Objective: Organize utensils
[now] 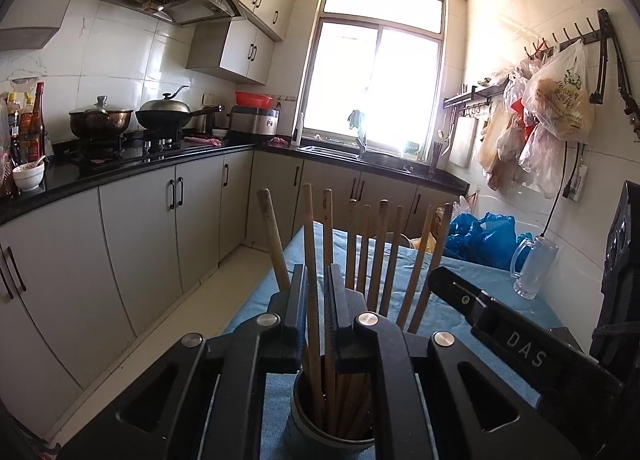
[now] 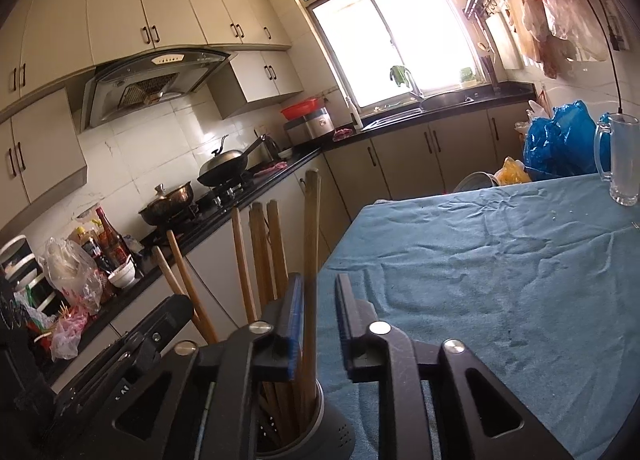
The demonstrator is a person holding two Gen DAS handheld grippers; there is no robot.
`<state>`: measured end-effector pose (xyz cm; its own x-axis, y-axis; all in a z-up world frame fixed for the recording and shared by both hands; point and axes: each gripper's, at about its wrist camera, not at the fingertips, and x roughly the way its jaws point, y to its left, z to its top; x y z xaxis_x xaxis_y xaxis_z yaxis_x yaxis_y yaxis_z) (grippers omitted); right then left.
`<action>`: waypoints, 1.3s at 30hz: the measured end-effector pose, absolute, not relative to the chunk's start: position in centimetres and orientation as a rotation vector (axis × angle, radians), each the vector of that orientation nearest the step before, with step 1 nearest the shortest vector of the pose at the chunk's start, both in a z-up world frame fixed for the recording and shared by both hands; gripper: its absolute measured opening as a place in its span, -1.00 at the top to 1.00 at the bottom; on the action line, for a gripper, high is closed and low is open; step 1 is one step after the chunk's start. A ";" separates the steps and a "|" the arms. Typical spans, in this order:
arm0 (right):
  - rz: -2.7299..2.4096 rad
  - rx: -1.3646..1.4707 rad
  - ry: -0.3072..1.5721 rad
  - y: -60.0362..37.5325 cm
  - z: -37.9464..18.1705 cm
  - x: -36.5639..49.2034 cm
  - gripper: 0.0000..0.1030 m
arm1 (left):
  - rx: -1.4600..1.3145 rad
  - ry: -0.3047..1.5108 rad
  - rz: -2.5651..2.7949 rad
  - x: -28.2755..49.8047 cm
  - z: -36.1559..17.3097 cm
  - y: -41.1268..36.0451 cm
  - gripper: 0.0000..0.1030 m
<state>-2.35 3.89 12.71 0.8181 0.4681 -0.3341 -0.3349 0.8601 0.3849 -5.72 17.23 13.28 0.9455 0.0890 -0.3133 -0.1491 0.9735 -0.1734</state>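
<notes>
Left wrist view: the left gripper (image 1: 318,288) sits just above a grey holder (image 1: 332,426) on the blue-clothed table (image 1: 472,280). Its fingers (image 1: 298,300) stand narrowly apart with two upright wooden chopsticks (image 1: 310,260) rising through the gap; whether the pads press on them I cannot tell. Other sticks fan up behind, long axes near vertical. The right gripper's arm crosses at right.

Right wrist view: the right gripper (image 2: 318,312) stands over the same holder (image 2: 320,428), fingers (image 2: 290,316) a little apart, one stick (image 2: 310,260) upright between them, close against the left pad and clear of the right. Sticks are plain brown wood, worn; both hands are equally near, and any lift should run straight up.
</notes>
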 end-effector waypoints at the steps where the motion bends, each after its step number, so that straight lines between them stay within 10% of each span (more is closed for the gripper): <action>1: 0.434 0.322 0.429 3.7 12.9 -2.5 0.60 | -0.196 0.308 0.123 -5.8 13.4 17.1 0.70; 18: 0.376 0.356 0.353 -0.7 15.4 -7.0 0.26 | -0.181 0.261 0.164 -11.2 16.2 14.0 -0.20; 28: 0.307 0.361 0.385 -3.8 14.4 -9.2 0.19 | -0.203 0.303 0.207 -12.8 16.1 13.2 -0.33; 33: 0.285 0.329 0.404 -4.3 14.0 -10.6 0.07 | -0.192 0.246 0.340 -15.0 16.4 13.0 -0.93; 39: 0.284 0.278 0.427 -3.7 13.0 -12.6 0.01 | -0.190 0.204 0.466 -18.1 17.3 13.6 -1.00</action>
<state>-12.56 -3.68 13.04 0.8721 0.3257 -0.3651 -0.2102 0.9233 0.3215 -18.13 13.61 17.27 0.8738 0.4247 -0.2369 -0.4624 0.8764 -0.1345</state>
